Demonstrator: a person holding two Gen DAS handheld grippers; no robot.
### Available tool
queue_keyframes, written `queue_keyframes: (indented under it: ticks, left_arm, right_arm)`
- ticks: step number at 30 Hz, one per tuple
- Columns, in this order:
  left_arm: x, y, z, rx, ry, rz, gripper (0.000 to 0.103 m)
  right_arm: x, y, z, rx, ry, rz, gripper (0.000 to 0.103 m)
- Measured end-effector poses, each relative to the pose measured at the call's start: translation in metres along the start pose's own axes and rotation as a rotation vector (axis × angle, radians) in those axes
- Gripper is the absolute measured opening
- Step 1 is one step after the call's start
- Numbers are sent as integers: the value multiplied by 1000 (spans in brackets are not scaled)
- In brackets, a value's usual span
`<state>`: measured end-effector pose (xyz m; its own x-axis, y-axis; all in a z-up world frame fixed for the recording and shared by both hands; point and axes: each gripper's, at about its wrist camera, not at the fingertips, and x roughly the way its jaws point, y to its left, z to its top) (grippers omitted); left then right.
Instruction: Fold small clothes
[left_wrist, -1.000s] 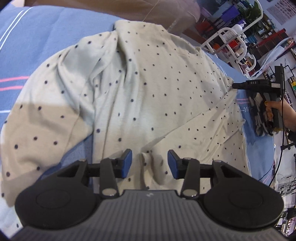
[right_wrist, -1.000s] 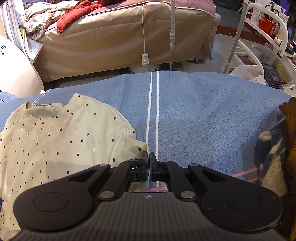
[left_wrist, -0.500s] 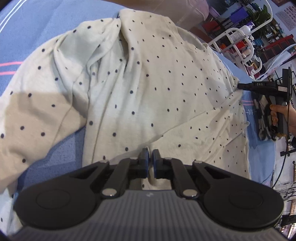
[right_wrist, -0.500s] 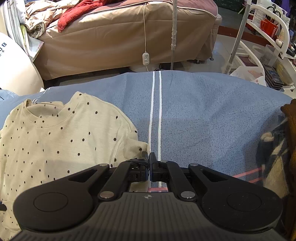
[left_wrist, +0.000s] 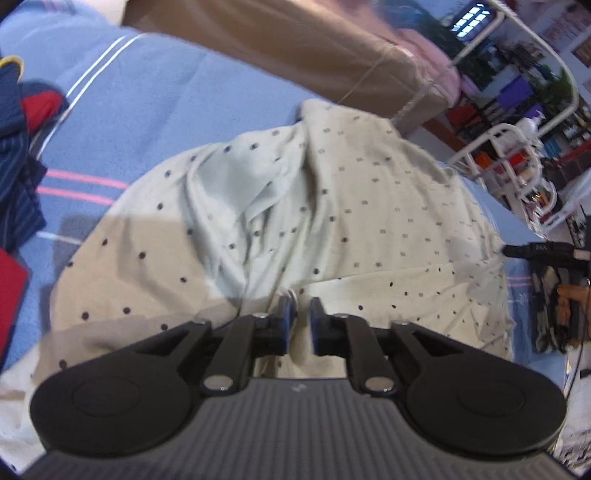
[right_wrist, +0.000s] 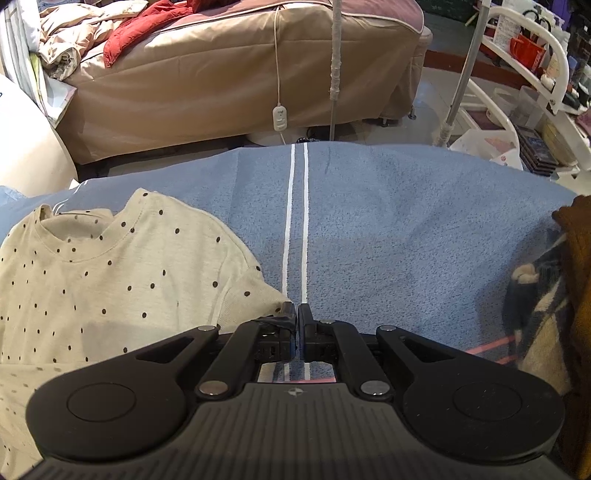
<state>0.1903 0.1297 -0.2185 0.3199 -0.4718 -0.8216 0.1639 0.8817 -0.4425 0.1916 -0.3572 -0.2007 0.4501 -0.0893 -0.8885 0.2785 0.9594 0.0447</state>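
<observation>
The polka-dot shirt (left_wrist: 332, 221) is spread on the blue blanket (left_wrist: 155, 110); all positions below are referenced to it.

Left of the shirt, a pile of dark clothes (left_wrist: 18, 147) is seen on the blanket. If the loose sleeve is swept outward, it may be tangled with this pile.

At the near hem, the left gripper (left_wrist: 298, 314) is found with its jaws opening; a narrow gap is visible, and a fold of hem lies between them without being visibly pressed. The hem may be dropped, and the fold lost.

At the shirt's right edge, the right gripper (right_wrist: 296, 314) is closed on the sleeve tip. If it is pulled alone, the fabric may be skewed or bunched.
</observation>
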Motion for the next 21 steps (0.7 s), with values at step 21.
queue_keyframes:
  ticks: [21]
  left_arm:
    - [2, -40, -68, 128, 26, 46, 60]
  right_arm:
    - [-28, 49, -112, -266, -13, 110, 31]
